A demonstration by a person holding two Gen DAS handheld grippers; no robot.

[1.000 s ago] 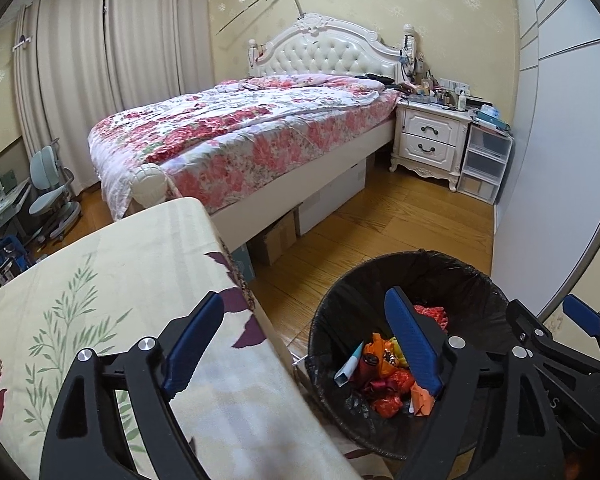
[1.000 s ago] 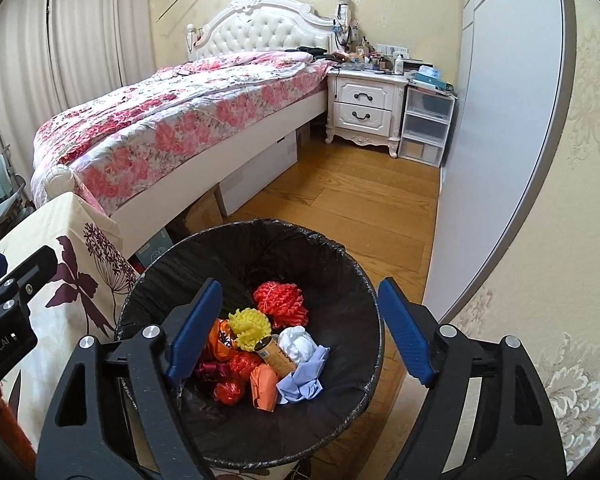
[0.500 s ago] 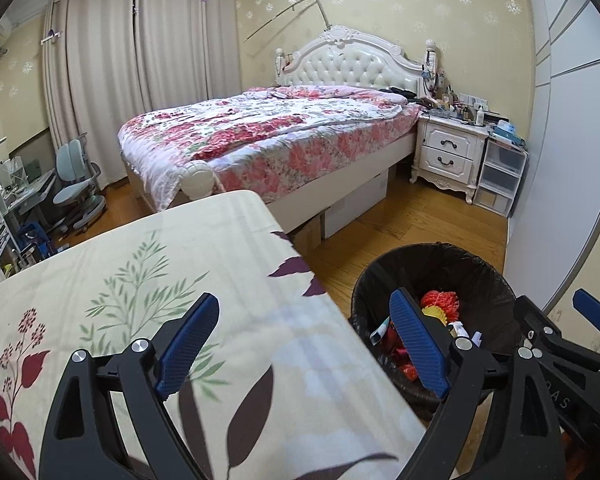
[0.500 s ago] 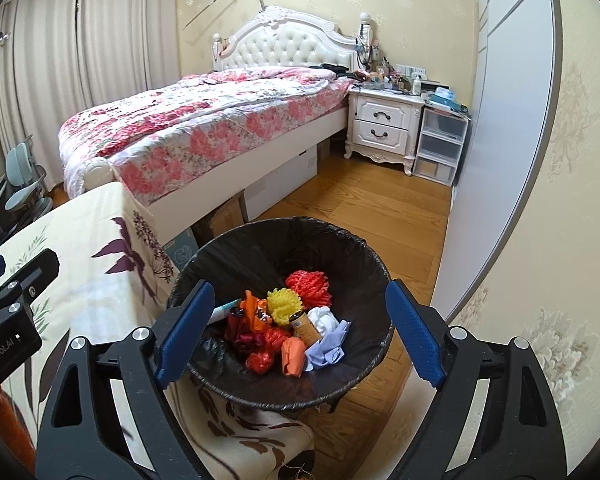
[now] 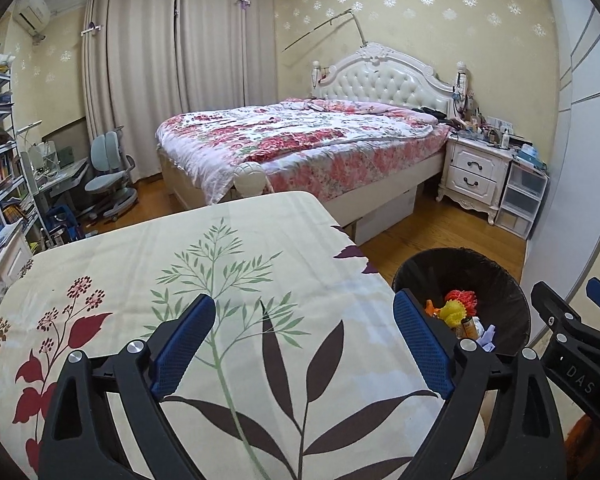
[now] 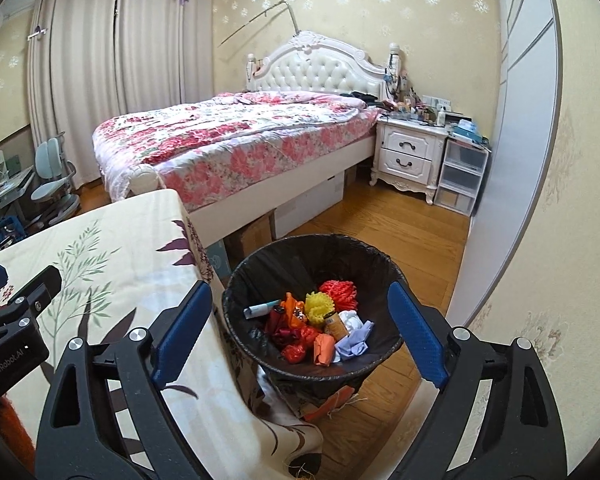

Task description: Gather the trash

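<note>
Both tongs — left [image 5: 304, 344] and right [image 6: 298, 330] — have just been opening, nothing between them. The bin [image 6: 256, 276] crowds the counter [image 5: 140, 264] — a careless swing could tip it.

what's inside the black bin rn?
The bin holds a red mesh ball, yellow mesh, white tube, orange and red wrappers, a small jar and lilac paper. Anything beneath that pile is covered.
</note>
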